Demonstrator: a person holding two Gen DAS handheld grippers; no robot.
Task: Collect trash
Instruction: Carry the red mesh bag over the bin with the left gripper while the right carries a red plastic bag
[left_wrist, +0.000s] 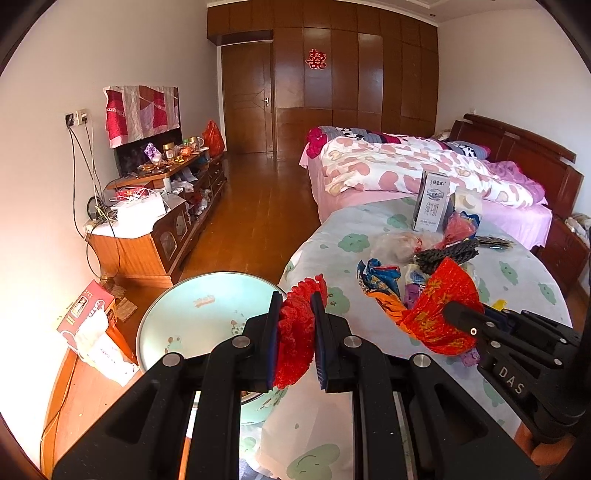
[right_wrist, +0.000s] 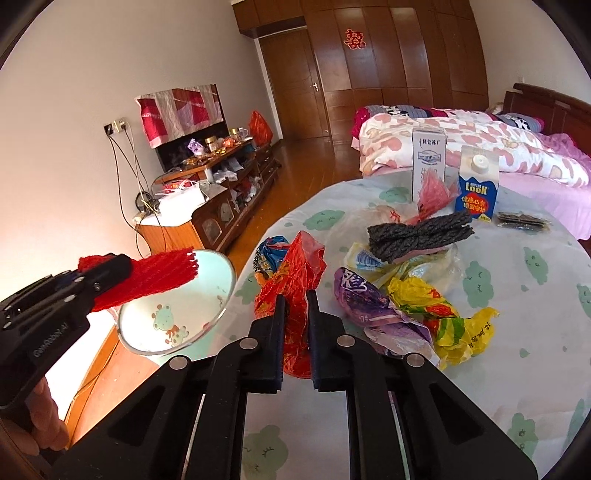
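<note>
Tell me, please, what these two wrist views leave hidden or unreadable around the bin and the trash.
- Inside of the bin: left wrist view, hidden by glare and the left gripper holding the red foam net.
- Lower end of the red plastic bag: right wrist view, hidden behind the right gripper.
- Print on the tall white carton: right wrist view, too small, partly covered by the pink net.
</note>
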